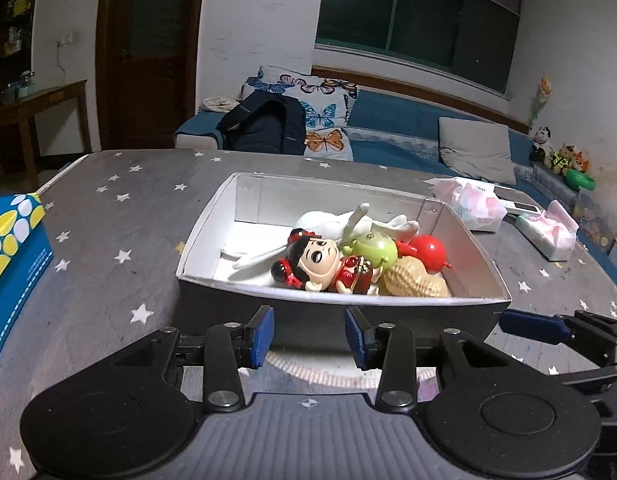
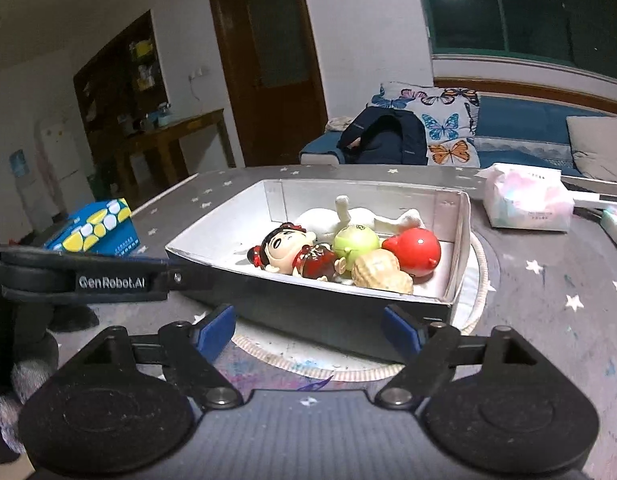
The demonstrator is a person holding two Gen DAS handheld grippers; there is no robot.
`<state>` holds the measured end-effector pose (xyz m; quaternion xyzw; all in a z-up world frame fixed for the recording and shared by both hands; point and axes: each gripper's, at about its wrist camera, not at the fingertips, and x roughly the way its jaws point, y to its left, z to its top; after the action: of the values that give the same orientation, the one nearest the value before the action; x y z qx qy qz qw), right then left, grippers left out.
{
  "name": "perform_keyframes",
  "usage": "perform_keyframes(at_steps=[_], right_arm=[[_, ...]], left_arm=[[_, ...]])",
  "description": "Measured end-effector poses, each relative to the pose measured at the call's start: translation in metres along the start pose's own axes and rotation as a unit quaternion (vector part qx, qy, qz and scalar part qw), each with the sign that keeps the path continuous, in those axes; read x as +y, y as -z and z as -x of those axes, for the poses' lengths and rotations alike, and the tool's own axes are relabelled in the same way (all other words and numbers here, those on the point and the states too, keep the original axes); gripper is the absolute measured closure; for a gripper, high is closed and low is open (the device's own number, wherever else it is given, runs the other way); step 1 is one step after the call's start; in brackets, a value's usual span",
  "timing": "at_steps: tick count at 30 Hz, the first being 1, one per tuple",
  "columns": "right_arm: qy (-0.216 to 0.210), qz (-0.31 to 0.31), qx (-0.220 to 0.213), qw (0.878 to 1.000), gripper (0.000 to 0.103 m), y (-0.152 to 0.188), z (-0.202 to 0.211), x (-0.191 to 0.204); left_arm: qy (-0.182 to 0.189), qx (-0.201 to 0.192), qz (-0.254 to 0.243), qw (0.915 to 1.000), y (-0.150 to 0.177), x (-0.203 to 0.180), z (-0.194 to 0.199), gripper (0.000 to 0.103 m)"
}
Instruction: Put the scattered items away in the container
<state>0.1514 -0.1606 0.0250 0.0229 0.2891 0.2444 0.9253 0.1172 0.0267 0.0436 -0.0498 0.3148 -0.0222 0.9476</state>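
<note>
While both grippers hover just short of the box's near wall, the contents read as follows:
Container: open cardboard box (image 1: 460, 240), white inside and dark outside, on a round pale mat (image 2: 482, 276) on the star-printed grey table (image 1: 120, 220).
Doll: black-haired figure in red (image 1: 328, 264), lying on its back in the near half of the box.
Green toy: round, lime-coloured (image 1: 372, 246), just behind the doll.
Red toy: round and glossy (image 1: 426, 252), toward the box's right wall.
Peanut: tan, shell-shaped (image 1: 416, 282), at the near right, touching the red toy.
White plush: limbs sticking up (image 1: 364, 220), behind the other toys.
Left gripper: (image 1: 308, 334) blue pads parted, nothing between them, close to the box's near wall.
Right gripper: (image 2: 308, 334) jaws spread wide and empty, also before the near wall.
Blue-and-yellow tissue box: (image 2: 96, 226) on the table, left of the container.
Tissue packs: two soft pink-and-white packs (image 1: 474, 206) (image 1: 548, 232) on the table, right of the container.
</note>
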Motion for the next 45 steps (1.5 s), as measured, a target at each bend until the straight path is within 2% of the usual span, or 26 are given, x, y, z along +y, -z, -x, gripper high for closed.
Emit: perform_keyframes(at_steps=[3, 7, 17, 20, 45], right_arm=[[0.005, -0.005, -0.006, 1.000, 0.020, 0.004, 0.005, 0.002], [0.017, -0.006, -0.006, 1.000, 0.013, 0.009, 0.007, 0.003], [0.028, -0.030, -0.008, 0.999, 0.007, 0.018, 0.010, 0.002], [0.033, -0.027, -0.008, 0.999, 0.002, 0.018, 0.010, 0.004], [0.045, -0.026, 0.001, 0.999, 0.000, 0.020, 0.000, 0.006]], left_arm=[[-0.012, -0.002, -0.001, 0.9999, 0.004, -0.001, 0.004, 0.062], [-0.023, -0.005, 0.000, 0.9997, 0.010, 0.000, 0.008, 0.062], [-0.047, -0.014, -0.014, 0.9987, 0.021, -0.006, 0.016, 0.061], [-0.049, -0.017, -0.015, 0.9985, 0.024, -0.006, 0.018, 0.061], [-0.079, -0.025, -0.035, 0.9960, 0.027, -0.017, 0.014, 0.061]])
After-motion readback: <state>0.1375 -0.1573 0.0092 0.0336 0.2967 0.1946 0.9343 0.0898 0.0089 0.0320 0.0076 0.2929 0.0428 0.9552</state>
